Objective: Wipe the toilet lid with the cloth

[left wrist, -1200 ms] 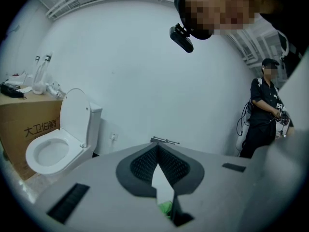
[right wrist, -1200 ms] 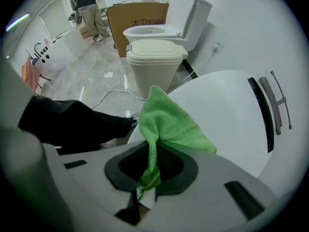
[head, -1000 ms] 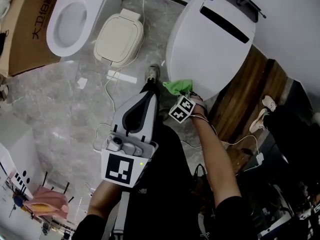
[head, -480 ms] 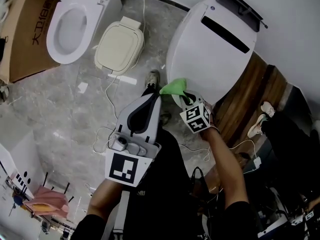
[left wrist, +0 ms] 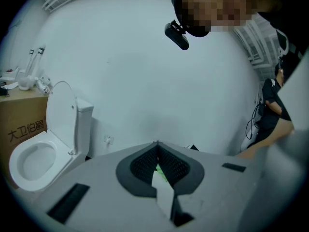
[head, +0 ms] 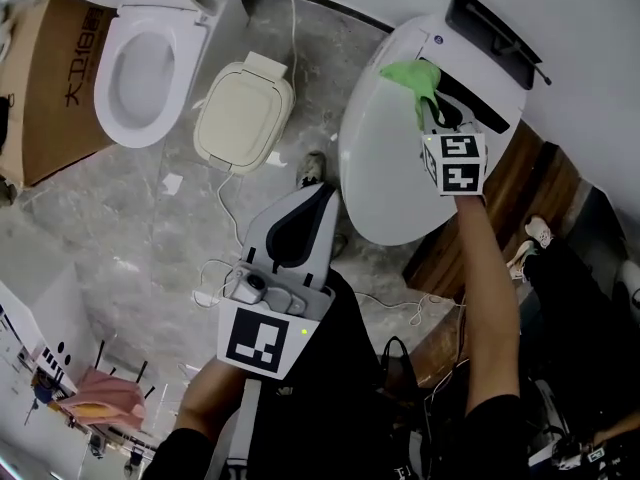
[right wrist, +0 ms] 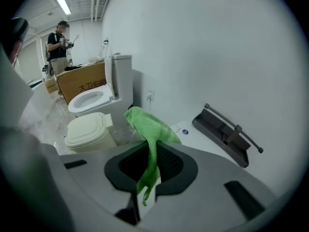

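The cloth (head: 412,80) is a thin green mesh rag, clearly light and limp. It is flopping over itself in a loose wad instead of holding any shape. Something this soft is going to bunch and trail, so I'd judge the best hold is on a gathered fold near its middle. That would leave a good flap free to lie flat on the surface.

That is roughly how the right tool (head: 438,116) is carrying it. In the right gripper view the right tool (right wrist: 150,151) is clenching its jaws on a twisted strand of the cloth (right wrist: 149,129). The bigger wad is sticking out ahead of the tips and a short tail is dangling back toward the camera.

The person is reaching it out over the rear of the toilet lid (head: 400,158), close to the black bracket (head: 495,28) at the hinge end. I cannot tell whether the wad is actually pressing on the lid or hanging just above it.

The lid itself looks hard, glossy and gently domed, so the rag should be sliding easily. I would want the fabric leading so the bare jaw tips are not scraping the plastic.

The left tool (head: 322,193) is hanging back near the person's body, well apart from the lid. In the left gripper view the left tool (left wrist: 157,145) is showing its jaws closed at the tips, gripping nothing.
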The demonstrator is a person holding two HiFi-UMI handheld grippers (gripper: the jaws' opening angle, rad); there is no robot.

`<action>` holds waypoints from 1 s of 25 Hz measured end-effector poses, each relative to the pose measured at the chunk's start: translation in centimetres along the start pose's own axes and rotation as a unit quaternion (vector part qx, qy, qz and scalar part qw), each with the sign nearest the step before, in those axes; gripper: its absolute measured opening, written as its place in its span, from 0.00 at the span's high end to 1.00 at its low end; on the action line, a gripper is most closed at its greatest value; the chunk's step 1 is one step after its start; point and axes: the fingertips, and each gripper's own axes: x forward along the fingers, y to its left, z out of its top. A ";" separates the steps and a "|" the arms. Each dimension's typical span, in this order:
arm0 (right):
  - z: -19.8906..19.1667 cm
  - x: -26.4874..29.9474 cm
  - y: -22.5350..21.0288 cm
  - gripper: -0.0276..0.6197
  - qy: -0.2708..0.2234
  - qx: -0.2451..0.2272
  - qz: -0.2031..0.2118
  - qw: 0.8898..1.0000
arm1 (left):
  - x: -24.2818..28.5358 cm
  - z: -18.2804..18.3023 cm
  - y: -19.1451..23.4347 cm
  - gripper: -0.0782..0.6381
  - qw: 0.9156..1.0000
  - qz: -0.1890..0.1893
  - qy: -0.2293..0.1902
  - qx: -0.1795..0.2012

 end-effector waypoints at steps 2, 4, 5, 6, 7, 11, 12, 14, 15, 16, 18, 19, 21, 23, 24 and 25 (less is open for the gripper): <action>1.7 1.7 -2.4 0.89 0.002 0.009 -0.010 1.000 | 1.2 0.6 0.6 0.88 1.000 -0.003 0.001 0.003; 2.7 3.5 -4.3 0.89 0.008 0.019 -0.021 1.000 | 2.3 0.9 1.1 0.88 1.000 -0.008 0.008 0.009; 3.0 4.4 -5.1 0.89 0.013 0.021 -0.027 0.999 | 2.7 0.9 1.4 0.88 1.000 -0.010 0.012 0.012; 3.0 5.4 -5.8 0.89 0.021 0.020 -0.033 0.999 | 3.2 0.8 1.7 0.88 1.000 -0.011 0.017 0.013; 2.8 6.4 -6.3 0.89 0.032 0.016 -0.039 0.999 | 3.6 0.8 2.0 0.88 1.000 -0.012 0.021 0.014; 1.3 10.0 -6.5 0.89 0.083 0.008 -0.031 0.996 | 5.1 0.9 3.1 0.88 0.999 -0.009 0.029 0.016; 1.0 10.6 -6.2 0.89 0.095 0.006 -0.025 0.995 | 5.3 1.0 3.3 0.88 0.999 -0.009 0.029 0.015; 0.6 11.4 -5.5 0.89 0.116 -0.009 -0.017 0.993 | 5.7 1.2 3.5 0.88 0.999 -0.009 0.030 0.013; 0.6 11.7 -5.3 0.89 0.123 -0.020 -0.016 0.992 | 5.8 1.2 3.6 0.88 0.999 -0.010 0.031 0.014; 0.7 12.0 -5.1 0.89 0.129 -0.032 -0.015 0.991 | 6.0 1.3 3.7 0.88 0.999 -0.011 0.031 0.017; 0.9 12.5 -4.5 0.89 0.137 -0.055 -0.006 0.989 | 6.2 1.1 4.0 0.88 0.999 -0.009 0.033 0.018; 0.7 12.7 -3.8 0.89 0.142 -0.067 0.004 0.988 | 6.2 1.1 4.0 0.88 0.999 -0.008 0.033 0.017; -0.1 12.9 -2.3 0.89 0.153 -0.094 0.025 0.983 | 6.3 1.1 3.9 0.88 0.999 -0.006 0.032 0.013; -0.7 12.9 -1.6 0.89 0.150 -0.118 0.022 0.981 | 6.3 1.1 3.7 0.88 0.999 -0.007 0.031 0.013; -0.9 12.8 -1.5 0.89 0.144 -0.126 0.016 0.981 | 6.2 1.2 3.6 0.88 0.999 -0.008 0.030 0.013; -1.1 12.6 -1.4 0.89 0.138 -0.130 0.012 0.982 | 6.1 1.1 3.5 0.88 0.999 -0.010 0.031 0.015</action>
